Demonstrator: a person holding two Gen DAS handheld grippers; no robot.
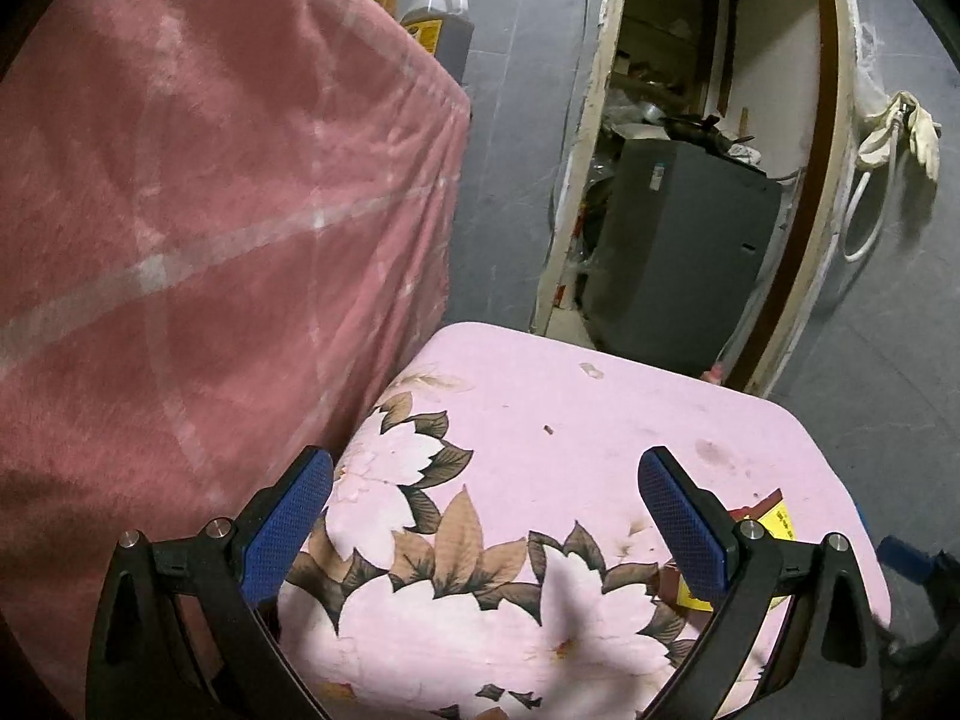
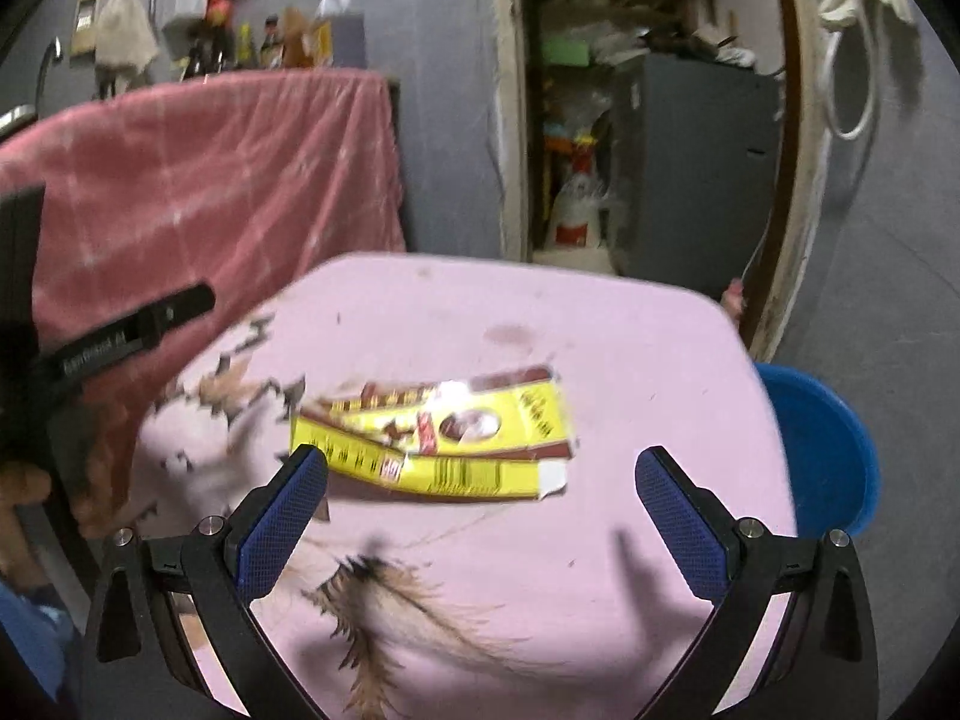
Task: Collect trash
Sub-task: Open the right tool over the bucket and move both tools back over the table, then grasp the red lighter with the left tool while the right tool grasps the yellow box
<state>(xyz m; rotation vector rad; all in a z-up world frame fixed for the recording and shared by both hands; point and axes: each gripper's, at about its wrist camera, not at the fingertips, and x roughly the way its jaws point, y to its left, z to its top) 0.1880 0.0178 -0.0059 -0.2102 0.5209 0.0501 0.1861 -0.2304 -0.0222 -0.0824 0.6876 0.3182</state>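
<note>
Right gripper (image 2: 480, 492) open, empty, just short of flattened yellow carton (image 2: 444, 438) lying on pink cloth (image 2: 630, 360). Advice: lower, straddle near long edge, pinch. Left gripper (image 1: 486, 510) open, idle.

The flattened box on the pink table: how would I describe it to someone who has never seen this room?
Find the low table with the pink flowered cover, in front of the open doorway. Near its middle, just ahead of the open right gripper, lies a squashed cardboard box. It is bright yellow with brown bands and a barcode, unlike the brown feather lying nearer the gripper.
</note>
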